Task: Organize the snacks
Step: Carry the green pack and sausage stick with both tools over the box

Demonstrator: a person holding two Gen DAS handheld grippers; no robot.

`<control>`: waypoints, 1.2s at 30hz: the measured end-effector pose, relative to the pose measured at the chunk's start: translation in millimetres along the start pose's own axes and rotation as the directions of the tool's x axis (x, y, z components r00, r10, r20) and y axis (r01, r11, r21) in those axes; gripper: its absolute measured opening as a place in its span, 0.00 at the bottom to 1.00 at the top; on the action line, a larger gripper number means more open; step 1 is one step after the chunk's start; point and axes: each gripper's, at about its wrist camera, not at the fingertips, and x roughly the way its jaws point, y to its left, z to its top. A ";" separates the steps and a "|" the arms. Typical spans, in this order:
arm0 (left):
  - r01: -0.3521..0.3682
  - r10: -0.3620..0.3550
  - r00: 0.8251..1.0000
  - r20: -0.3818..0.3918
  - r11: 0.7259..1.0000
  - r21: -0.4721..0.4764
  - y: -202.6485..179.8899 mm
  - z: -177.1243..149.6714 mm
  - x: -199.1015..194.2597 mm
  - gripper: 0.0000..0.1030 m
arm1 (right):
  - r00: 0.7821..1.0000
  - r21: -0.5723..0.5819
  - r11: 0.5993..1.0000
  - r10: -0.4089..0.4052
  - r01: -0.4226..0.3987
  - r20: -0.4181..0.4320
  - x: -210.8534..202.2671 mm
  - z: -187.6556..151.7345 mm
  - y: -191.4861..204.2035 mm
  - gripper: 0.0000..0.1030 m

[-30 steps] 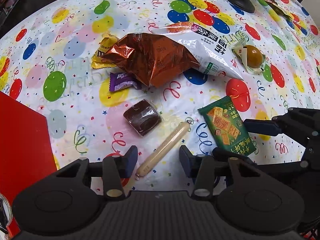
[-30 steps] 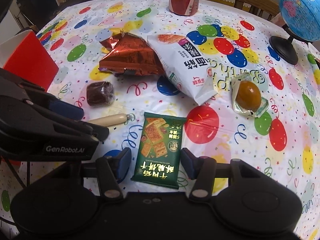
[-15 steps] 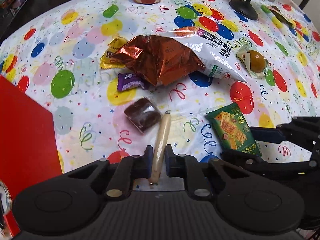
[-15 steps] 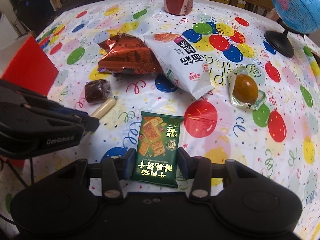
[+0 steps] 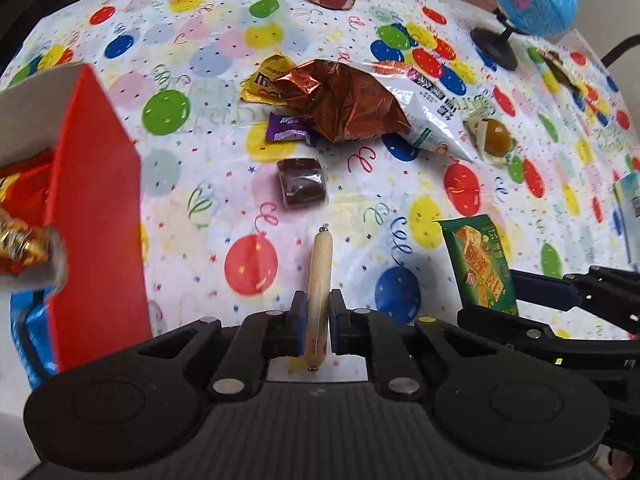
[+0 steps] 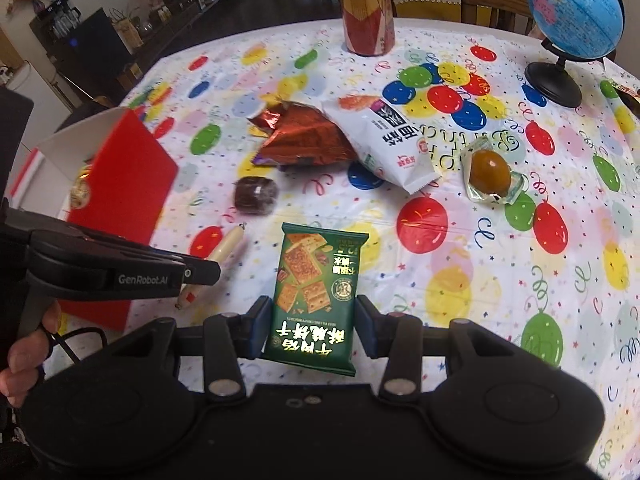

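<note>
Now both snacks are gripped, lifted off the tablecloth (image 6: 460,272).
Lower centre, the sausage stick (image 5: 319,280) sits pinched in the fully closed left gripper (image 5: 318,322); the right gripper (image 6: 310,326), part-open, clamps the green cracker packet (image 6: 316,292). Held by one end, the stick could slip before reaching the red box (image 5: 96,216) at left.

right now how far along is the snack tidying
Early. Done: a few wrappers already sit in the red box. In hand: left gripper clamps the sausage stick; right gripper holds the green cracker pack. Left on the table: copper bag, white bag, brown cake, egg pack.
</note>
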 end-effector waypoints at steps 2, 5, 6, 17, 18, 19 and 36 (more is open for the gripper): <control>0.008 -0.008 1.000 0.010 1.000 -0.013 2.9 -4.2 -11.1 0.10 | 1.000 0.001 1.000 0.010 -0.010 0.004 -8.2 -1.8 4.0 0.41; 0.018 -0.017 0.999 0.030 0.999 -0.033 6.8 -10.3 -30.0 0.10 | 1.000 -0.006 1.000 0.018 -0.018 0.015 -20.0 -3.0 11.9 0.41; 0.018 -0.017 0.999 0.035 0.999 -0.041 8.1 -12.3 -36.4 0.10 | 1.000 -0.009 1.000 0.018 -0.018 0.019 -23.9 -3.4 15.5 0.41; 0.022 -0.009 0.992 0.122 0.994 -0.103 39.7 -33.6 -103.2 0.10 | 0.996 -0.082 0.996 0.052 -0.045 0.076 -61.2 2.8 66.8 0.41; 0.020 -0.005 0.991 0.133 0.994 -0.107 43.5 -35.6 -108.5 0.10 | 0.995 -0.089 0.995 0.058 -0.051 0.080 -63.1 3.9 72.5 0.41; 0.020 -0.004 0.990 0.143 0.994 -0.109 47.6 -37.7 -113.8 0.10 | 0.995 -0.097 0.994 0.062 -0.054 0.083 -64.1 5.1 78.7 0.41; -0.035 0.079 0.971 0.224 0.980 -0.194 149.5 -64.4 -168.4 0.10 | 0.985 -0.213 0.970 0.138 -0.115 0.098 -49.3 21.3 197.5 0.41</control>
